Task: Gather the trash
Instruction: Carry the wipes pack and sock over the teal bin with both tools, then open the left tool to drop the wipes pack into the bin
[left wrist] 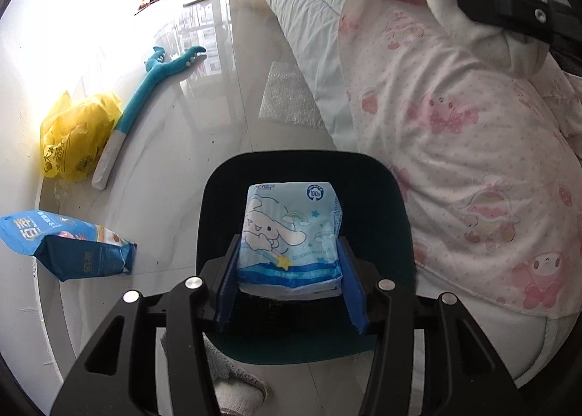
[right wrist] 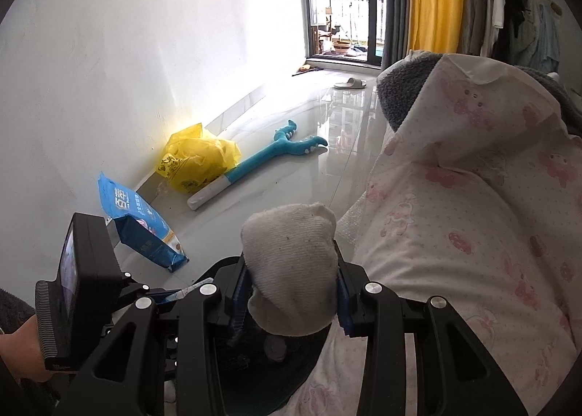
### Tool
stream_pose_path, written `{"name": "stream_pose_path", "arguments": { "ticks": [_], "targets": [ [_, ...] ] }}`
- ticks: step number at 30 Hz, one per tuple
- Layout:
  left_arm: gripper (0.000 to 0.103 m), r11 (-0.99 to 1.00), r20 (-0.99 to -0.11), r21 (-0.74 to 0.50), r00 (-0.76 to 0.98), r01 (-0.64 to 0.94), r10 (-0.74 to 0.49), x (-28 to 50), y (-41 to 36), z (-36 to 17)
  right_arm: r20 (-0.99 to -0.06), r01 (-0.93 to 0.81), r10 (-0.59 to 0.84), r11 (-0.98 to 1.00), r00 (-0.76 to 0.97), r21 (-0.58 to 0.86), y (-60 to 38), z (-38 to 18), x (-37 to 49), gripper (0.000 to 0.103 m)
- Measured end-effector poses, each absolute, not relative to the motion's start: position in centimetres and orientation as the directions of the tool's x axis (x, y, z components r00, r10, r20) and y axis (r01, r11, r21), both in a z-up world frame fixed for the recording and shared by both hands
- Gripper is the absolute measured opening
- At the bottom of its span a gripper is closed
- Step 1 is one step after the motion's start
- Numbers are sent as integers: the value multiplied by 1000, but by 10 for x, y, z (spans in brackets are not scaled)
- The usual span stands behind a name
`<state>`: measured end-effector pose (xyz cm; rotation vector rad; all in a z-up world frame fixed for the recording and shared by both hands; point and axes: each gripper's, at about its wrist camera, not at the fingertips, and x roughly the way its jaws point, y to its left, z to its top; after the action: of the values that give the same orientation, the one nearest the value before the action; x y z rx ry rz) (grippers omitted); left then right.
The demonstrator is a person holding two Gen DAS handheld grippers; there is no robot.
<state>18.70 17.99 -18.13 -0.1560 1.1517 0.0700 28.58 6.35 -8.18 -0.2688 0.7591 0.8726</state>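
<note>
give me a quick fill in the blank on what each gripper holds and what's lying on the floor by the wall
The left gripper is shut on a blue ____ pack above the dark bin.
The right gripper is shut on a white ____.
The crumpled plastic bag by the wall is ____.
The long plush toy beside it is ____ with a white end.

Missing words: tissue; sock; yellow; teal

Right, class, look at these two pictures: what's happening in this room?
A person is tidying up with a gripper in each hand. The left gripper clamps a blue cartoon tissue pack above a dark bin. The right gripper holds a white sock. A yellow plastic bag, a blue pouch and a teal plush toy lie on the floor by the wall.
</note>
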Motion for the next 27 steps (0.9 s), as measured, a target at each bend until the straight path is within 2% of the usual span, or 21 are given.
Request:
{"name": "stream_pose_path", "arguments": {
  "ticks": [6,10,13,15,21,27],
  "targets": [
    [55,984,-942,-102,333,-146,-48,177,191,-199,-720,-793,586,603,371,82,84,-93,278,40],
    [75,983,-940,-103,338,-155,-45,171,201,-200,-741,-797,572,598,352,82,96,-103,277,40],
    [78,981,-934,-103,355,-165,-38,167,209,-196,-762,-794,554,601,335,88,102,-113,278,40],
    [83,980,-930,-95,368,-173,-26,166,212,-192,-780,-792,539,604,318,94,107,-123,279,40],
    [84,981,-909,-70,416,-179,11,158,221,-181,-839,-796,475,600,266,87,125,-156,277,40],
    [87,983,-831,-57,555,-175,50,146,227,-151,-877,-792,434,600,205,112,137,-183,275,40]
  ]
}}
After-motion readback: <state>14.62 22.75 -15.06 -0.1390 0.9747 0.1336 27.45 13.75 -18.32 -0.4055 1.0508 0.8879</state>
